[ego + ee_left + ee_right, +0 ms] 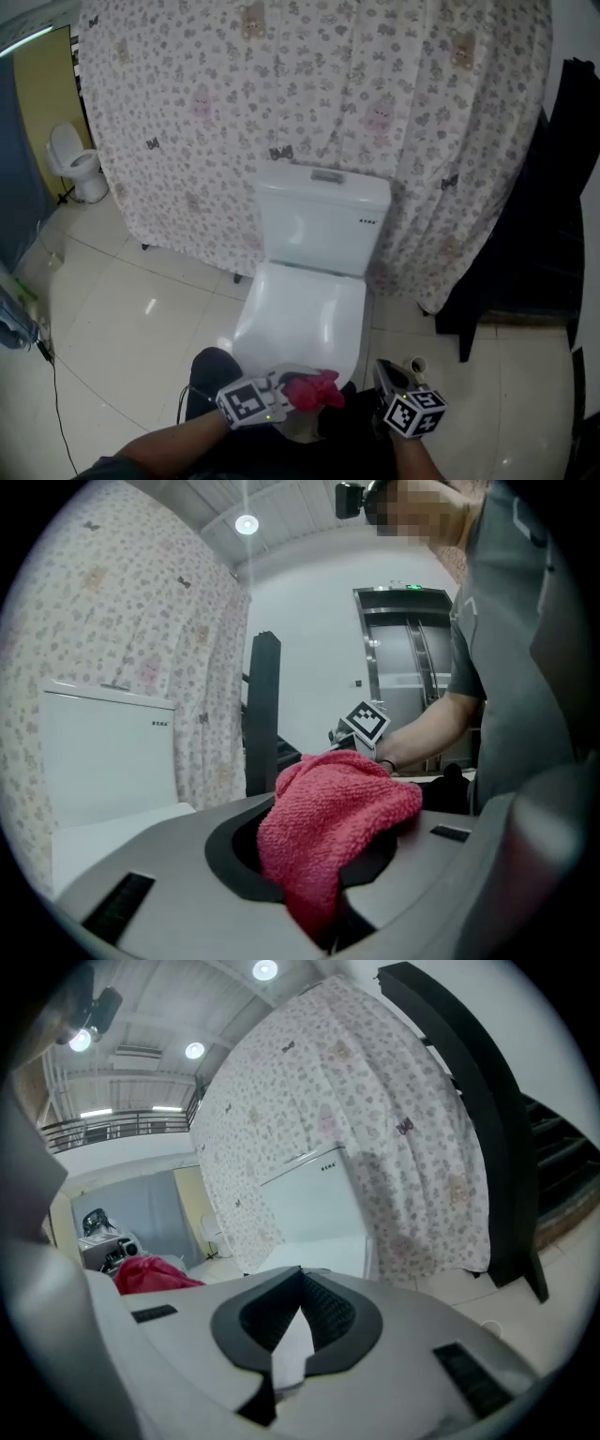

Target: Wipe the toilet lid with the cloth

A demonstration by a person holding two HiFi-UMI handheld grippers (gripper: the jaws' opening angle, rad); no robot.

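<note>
Closest in the head view, my left claw (pixel 298 391) is clenched on the red cloth (pixel 315 389), which bunches over the front edge of the closed white toilet lid (pixel 305 314). My right claw (pixel 387 373) sits just right of that edge, apart from the cloth. Behind the lid stand the tank (pixel 323 220) and a flowered curtain (pixel 309 84).

In the left gripper view the cloth fills the space between my jaws and spills over both, pinched fast. My right claw shows beyond it.

In the right gripper view my jaws are closed tip to tip with nothing gripped. The cloth shows low at the left, and the tank and curtain rise ahead.
</note>
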